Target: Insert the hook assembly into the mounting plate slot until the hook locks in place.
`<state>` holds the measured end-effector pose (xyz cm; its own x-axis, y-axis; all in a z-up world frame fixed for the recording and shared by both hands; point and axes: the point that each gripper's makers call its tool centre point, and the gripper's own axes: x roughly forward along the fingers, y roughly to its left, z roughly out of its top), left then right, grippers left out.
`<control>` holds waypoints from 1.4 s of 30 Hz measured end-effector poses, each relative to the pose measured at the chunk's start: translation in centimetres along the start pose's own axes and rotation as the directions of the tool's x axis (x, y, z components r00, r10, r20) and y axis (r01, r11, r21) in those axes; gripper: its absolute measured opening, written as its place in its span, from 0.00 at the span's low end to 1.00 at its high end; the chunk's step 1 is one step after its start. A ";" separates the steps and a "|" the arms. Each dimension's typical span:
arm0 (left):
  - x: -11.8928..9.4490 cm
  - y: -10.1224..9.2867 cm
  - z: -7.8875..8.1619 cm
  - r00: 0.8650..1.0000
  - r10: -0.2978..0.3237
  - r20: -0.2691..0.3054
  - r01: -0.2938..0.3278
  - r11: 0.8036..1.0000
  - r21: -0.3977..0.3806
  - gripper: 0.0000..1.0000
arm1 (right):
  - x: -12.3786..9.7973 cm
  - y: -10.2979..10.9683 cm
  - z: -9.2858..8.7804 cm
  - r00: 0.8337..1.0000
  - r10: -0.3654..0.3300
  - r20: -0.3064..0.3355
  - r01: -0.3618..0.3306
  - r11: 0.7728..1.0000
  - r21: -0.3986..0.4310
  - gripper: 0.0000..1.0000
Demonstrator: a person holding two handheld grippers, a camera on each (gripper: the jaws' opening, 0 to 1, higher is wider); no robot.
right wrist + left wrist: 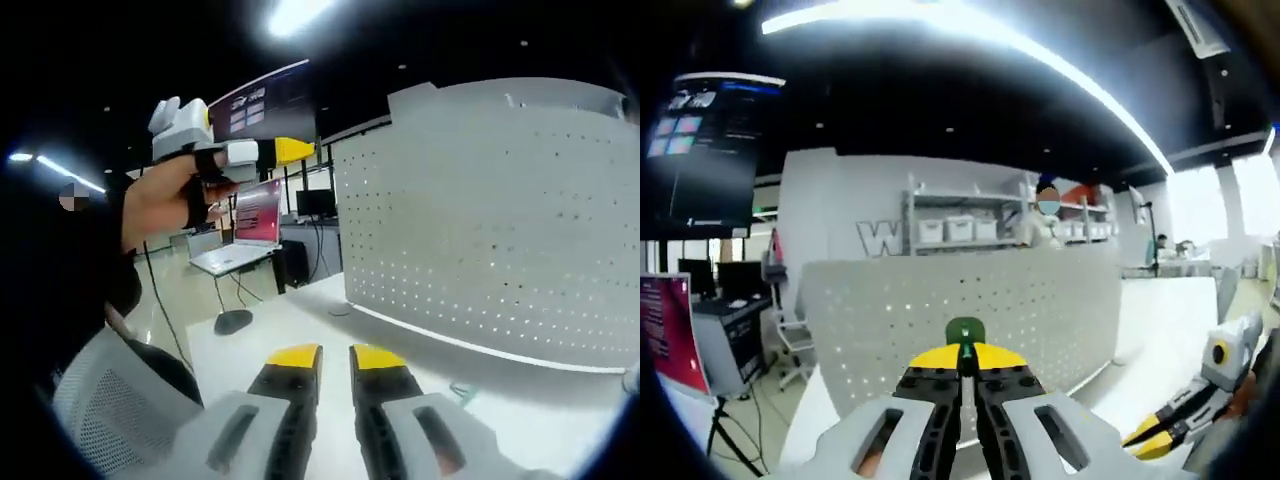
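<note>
Left hand-held gripper pinching green hook, mostly hidden between jaws. Right hand-held gripper gaping empty above worktop, facing pegboard.

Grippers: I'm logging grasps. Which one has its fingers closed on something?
The left gripper: its fingers pinch a small green piece, while the right gripper has its fingers apart, empty.

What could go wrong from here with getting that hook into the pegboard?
1. The left hand-held gripper holds a small green piece only at its tips; pushed against the perforated white panel, it might twist or slip out.
2. The panel's holes are many and alike, so the piece could go into the wrong one.
3. The right hand-held gripper is open beside the panel, not bracing it, so the panel may shift.
</note>
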<state>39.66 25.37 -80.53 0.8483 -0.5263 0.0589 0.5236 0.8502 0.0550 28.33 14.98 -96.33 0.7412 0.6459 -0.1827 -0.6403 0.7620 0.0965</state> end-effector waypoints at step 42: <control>9.6 10.9 -0.4 0.961 0.276 0.010 -0.276 0.959 0.060 0.02 | -4.4 -5.8 3.7 0.984 -0.157 0.089 0.158 0.988 0.003 0.15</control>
<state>53.53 29.64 -79.73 0.9591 -0.2712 0.0816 0.2633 0.9599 0.0960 29.57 7.85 -92.43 0.8476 0.5195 -0.1083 -0.5149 0.8544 0.0696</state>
